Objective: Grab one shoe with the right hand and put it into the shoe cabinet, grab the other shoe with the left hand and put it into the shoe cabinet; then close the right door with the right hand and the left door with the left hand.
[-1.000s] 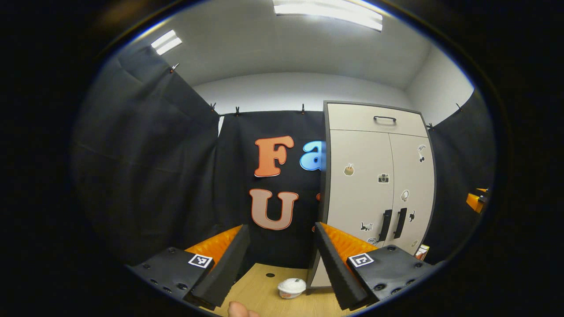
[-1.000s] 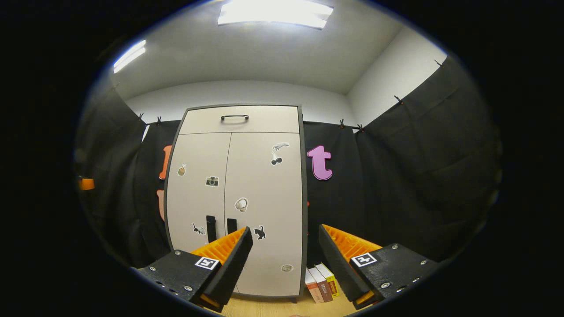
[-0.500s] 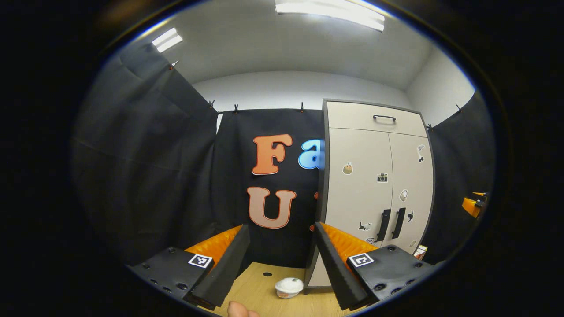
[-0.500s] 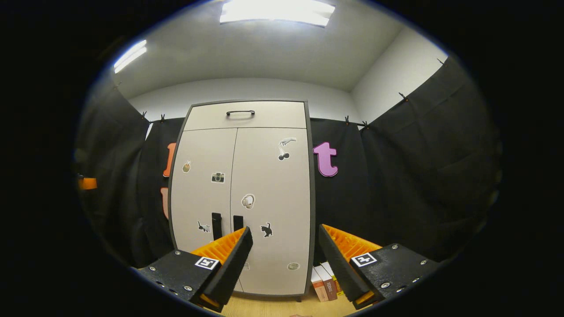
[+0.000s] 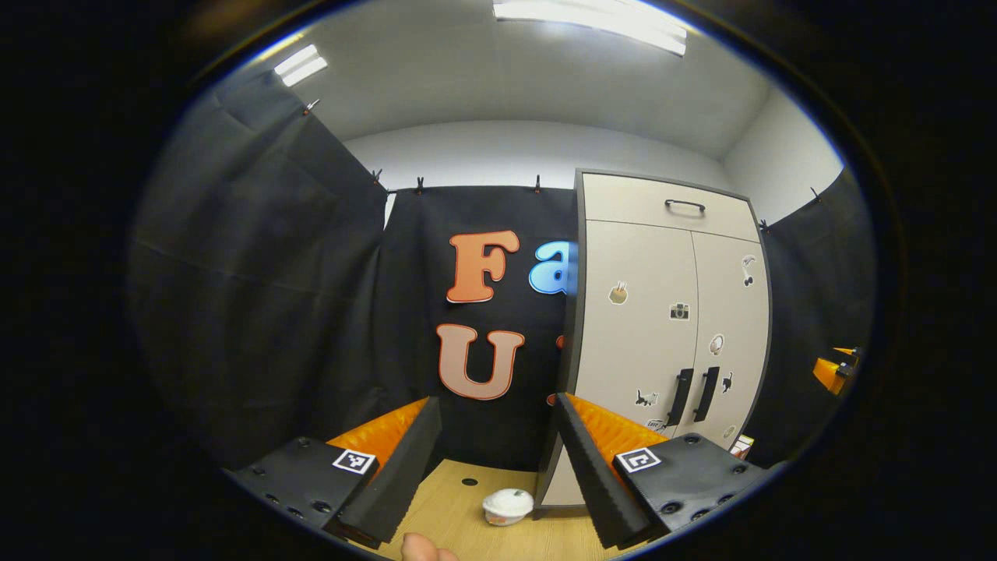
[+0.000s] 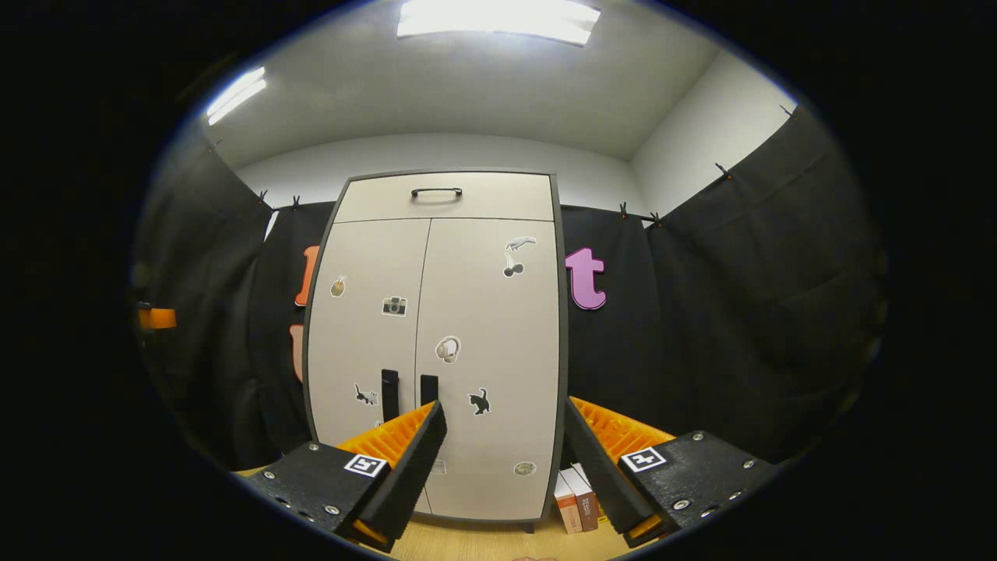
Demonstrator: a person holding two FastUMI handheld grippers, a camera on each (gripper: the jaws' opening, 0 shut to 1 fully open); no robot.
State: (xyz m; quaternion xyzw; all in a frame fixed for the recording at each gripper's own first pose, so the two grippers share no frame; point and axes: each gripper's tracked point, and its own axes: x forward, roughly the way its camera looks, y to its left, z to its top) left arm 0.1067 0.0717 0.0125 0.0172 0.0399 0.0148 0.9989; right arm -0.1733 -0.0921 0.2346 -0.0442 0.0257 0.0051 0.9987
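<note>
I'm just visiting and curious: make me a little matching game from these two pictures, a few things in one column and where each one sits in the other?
Things:
1. white bowl
2. books
3. drawer handle
4. cat sticker

Places:
A. top of the shoe cabinet
B. on the right door
C. floor, at the cabinet's left corner
D. standing at the cabinet's right foot

Pairs: 1-C, 2-D, 3-A, 4-B

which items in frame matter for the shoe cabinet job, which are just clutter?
Job:
shoe cabinet, both doors shut
door handles
left claw, open
right claw, open

Clutter:
white bowl on the floor
books beside the cabinet
stickers on the doors
</note>
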